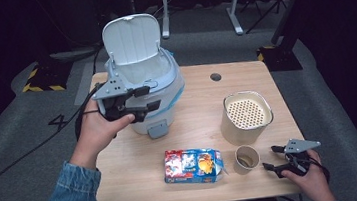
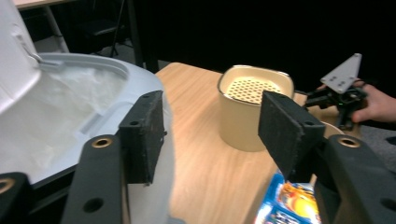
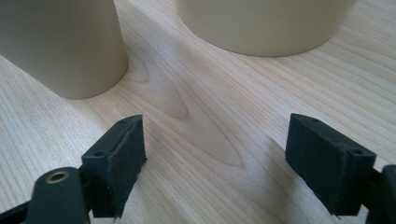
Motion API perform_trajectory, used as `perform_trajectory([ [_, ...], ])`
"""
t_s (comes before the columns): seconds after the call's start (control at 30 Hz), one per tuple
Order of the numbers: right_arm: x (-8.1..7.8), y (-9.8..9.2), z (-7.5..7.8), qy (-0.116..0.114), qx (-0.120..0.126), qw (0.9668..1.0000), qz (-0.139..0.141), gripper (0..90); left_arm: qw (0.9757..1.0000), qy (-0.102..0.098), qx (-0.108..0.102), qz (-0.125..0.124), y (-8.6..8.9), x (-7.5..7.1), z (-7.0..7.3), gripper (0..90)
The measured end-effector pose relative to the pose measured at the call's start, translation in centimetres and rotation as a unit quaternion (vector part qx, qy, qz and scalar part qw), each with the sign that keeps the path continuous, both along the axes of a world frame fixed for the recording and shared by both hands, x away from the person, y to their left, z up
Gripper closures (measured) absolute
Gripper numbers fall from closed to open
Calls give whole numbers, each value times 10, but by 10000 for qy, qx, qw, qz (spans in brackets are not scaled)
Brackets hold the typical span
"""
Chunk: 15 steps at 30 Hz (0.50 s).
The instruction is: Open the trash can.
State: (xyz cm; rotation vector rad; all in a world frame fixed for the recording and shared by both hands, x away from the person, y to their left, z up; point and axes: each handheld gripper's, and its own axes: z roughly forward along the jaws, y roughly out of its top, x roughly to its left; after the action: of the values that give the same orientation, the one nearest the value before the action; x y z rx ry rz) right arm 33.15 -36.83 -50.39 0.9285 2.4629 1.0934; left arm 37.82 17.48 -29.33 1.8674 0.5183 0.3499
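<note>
A white bin [image 1: 157, 82] with its lid [image 1: 131, 37] raised and a white liner inside stands at the table's back left. My left gripper [image 1: 152, 97] hovers at the bin's front rim, open, with nothing between its jaws [image 2: 215, 126]. To the right stands a cream container [image 1: 246, 118] with a perforated insert. A small paper cup [image 1: 247, 158] sits in front of it, and a colourful carton [image 1: 193, 164] lies on its side near the front edge. My right gripper [image 1: 269, 157] rests low just right of the cup, open and holding nothing [image 3: 215, 158].
The wooden table [image 1: 140, 185] has a round cable hole [image 1: 215, 76] at the back. Grey carpet surrounds it, with a desk frame and dark equipment behind. Cables trail off to the left.
</note>
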Motion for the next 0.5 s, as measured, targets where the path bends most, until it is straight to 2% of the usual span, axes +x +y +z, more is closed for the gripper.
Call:
perform_trajectory([
  [0.03, 0, 0, 0, 0, 0, 10000, 0, 201, 10000, 0, 0, 0, 0, 0, 0, 388],
  [0.1, 0, 0, 0, -2, -2, 10000, 2, 201, 9999, 22, 106, -33, 1, -14, -12, 370],
  [0.17, 0, 0, 0, 0, -8, 10000, 4, 202, 9999, 36, 145, -28, 2, -18, -16, 367],
  [0.2, -1, 0, 0, -3, -4, 10000, -53, 202, 9998, 79, 195, 24, 4, -25, -23, 362],
  [0.33, -4, 2, 0, 7, 17, 9997, -236, 228, 9995, 57, 300, 122, 8, -34, -33, 361],
  [0.4, -6, 2, 2, 24, 6, 9998, -178, 301, 9995, 55, 300, 60, 12, -42, -44, 361],
  [0.43, -6, 2, 2, 24, 6, 9998, -178, 301, 9995, 55, 300, 60, 12, -42, -44, 361],
  [0.5, -6, 2, 4, 58, -62, 9999, -124, 353, 9996, 63, 288, 14, 13, -47, -53, 361],
])
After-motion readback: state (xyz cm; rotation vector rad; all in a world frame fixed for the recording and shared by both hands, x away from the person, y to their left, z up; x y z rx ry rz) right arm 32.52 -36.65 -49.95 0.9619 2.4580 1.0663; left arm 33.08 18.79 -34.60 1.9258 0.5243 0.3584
